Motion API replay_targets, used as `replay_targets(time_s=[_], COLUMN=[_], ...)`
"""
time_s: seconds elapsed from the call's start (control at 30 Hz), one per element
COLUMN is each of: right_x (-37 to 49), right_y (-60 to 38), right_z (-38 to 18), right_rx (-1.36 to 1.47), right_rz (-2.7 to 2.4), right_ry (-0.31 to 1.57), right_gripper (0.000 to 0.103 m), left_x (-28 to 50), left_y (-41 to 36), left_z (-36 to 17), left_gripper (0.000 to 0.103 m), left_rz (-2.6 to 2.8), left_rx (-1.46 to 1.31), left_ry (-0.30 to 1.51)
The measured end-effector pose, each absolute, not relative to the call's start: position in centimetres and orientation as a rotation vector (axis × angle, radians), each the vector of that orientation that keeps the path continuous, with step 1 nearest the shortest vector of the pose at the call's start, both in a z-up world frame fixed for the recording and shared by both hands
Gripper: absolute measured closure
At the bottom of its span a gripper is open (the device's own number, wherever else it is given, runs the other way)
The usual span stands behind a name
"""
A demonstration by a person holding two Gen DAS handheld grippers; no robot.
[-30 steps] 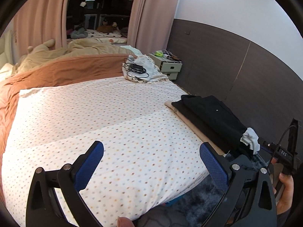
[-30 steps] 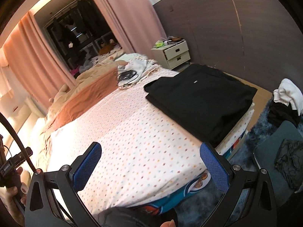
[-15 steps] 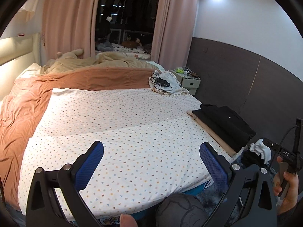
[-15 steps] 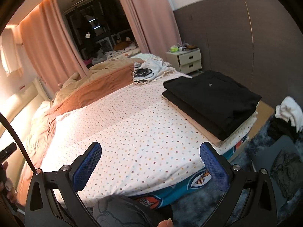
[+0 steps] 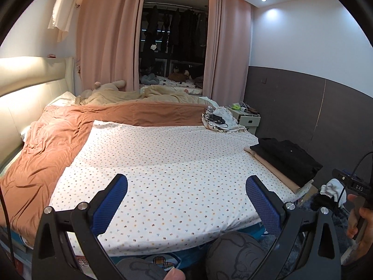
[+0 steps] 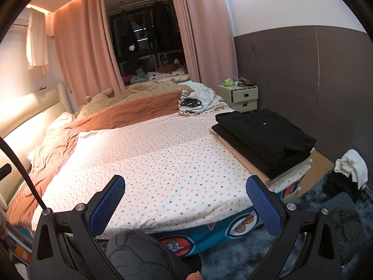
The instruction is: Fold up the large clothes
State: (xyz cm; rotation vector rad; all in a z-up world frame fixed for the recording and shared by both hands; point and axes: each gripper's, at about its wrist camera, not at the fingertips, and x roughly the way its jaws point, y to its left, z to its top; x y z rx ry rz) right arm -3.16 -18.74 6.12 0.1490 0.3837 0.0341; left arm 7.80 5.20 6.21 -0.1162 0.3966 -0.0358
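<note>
Partly hidden, beige layer (image 6: 242, 161) beneath folded black clothes (image 6: 263, 135), far edge unseen.

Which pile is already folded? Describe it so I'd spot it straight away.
Start at the big bed with the dotted sheet. At its right edge, near the nightstand, lies a black stack on beige cloth. It is flat and square-edged, unlike the crumpled heap on the floor.

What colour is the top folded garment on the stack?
Black, with a tiny white mark, on the folded garment; clearest in the right wrist view.
</note>
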Motion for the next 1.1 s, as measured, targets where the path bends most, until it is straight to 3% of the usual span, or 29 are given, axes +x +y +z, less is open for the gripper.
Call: replay_targets(time_s=[0.5,1.1], right_x=[-6.8,-8.0], right_y=[-19.0,-17.2], right_z=[3.5,1.0], right_rx=[0.151,0.156], right_rz=[0.077,0.063], right_ry=[0.339,0.346], right_gripper=[0.0,0.0], left_x=[0.3,-2.2], left_y=[3.8,3.5], left_z=[5.0,3.4], left_gripper=[0.0,0.0], left_rz=[-0.001,0.07], left_rx=[-0.093,-0.074], left_ry=[0.322,0.297])
